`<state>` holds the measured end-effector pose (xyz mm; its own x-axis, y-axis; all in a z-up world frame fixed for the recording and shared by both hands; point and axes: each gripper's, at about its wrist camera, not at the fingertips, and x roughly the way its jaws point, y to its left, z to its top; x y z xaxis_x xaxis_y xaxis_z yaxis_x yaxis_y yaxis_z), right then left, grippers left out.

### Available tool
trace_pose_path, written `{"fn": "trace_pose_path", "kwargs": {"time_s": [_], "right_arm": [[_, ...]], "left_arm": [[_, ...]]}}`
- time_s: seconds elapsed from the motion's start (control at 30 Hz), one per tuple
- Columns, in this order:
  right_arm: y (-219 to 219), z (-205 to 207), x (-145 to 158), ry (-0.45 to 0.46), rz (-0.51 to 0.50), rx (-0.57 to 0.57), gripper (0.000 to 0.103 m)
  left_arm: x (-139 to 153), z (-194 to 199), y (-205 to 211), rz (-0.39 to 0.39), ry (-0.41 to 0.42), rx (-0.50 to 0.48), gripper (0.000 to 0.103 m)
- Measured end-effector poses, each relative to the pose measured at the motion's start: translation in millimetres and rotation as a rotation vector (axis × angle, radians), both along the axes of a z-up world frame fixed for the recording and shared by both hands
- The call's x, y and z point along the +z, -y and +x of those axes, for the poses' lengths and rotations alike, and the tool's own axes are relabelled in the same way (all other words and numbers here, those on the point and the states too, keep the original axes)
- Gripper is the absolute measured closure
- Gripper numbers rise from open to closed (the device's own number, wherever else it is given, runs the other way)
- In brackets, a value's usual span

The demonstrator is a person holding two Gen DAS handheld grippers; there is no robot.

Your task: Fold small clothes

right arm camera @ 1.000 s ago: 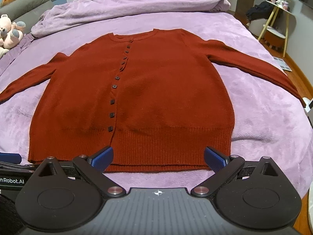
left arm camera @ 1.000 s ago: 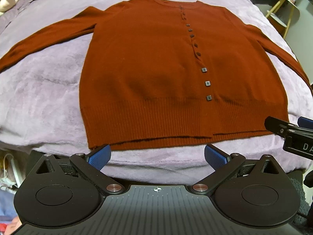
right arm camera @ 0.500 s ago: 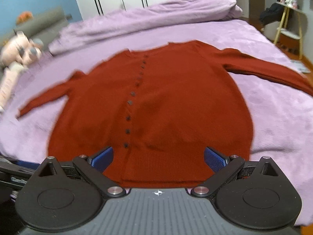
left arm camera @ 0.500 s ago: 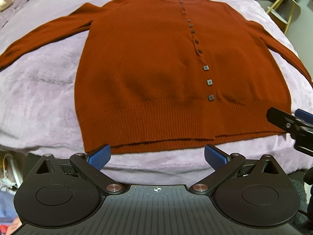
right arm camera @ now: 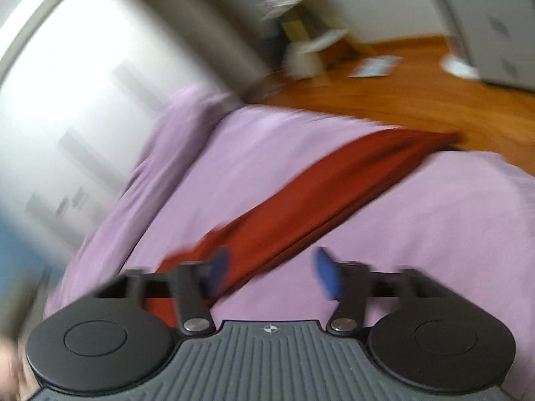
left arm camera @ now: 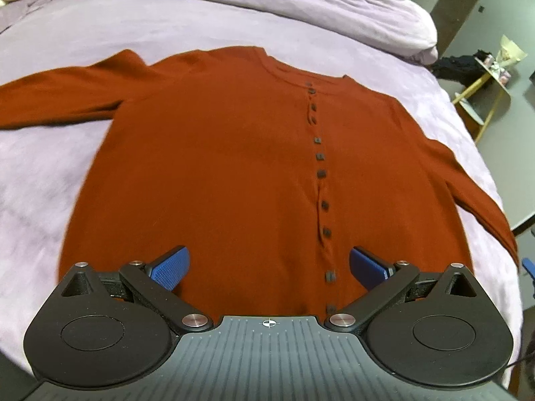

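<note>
A rust-red cardigan lies flat and buttoned on the purple bed, collar far, hem near, its length running away from the wide-open left gripper; the right gripper, jaws just narrowing on nothing, nears the outstretched sleeve; pinching near the cuff should fold it cleanly.

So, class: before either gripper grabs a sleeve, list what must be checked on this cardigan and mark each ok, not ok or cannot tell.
1. Rust-red knitted cardigan lies flat on the lilac bedspread: ok.
2. Dark buttons fastened: cannot tell.
3. Left gripper open, nothing between its fingers: ok.
4. Right gripper over the right sleeve, jaws just closing, not yet pinching: ok.
5. Right view sharp enough to aim: not ok, blurred.
</note>
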<state>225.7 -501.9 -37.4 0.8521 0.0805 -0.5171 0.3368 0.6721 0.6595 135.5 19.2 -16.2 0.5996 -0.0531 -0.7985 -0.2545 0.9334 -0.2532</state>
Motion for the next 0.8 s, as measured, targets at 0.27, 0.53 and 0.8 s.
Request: {"fn": "trace_pose_path", "kwargs": {"time_s": [0.27,0.53,0.8], "right_arm": [[72,27,-68,-0.061,0.197,-0.257,0.074],[100,42,-92,0.001,0.344,-0.356,0.078],[111,57,-85,-0.046,0.273,-0.354,0.096]], "left_arm": [[-31,38,5,0.043,-0.037,-0.016,0.0],[-43,37,5,0.069,-0.053,-0.061,0.0],[-48,35,2,0.049,-0.044,-0.118,0.0]]}}
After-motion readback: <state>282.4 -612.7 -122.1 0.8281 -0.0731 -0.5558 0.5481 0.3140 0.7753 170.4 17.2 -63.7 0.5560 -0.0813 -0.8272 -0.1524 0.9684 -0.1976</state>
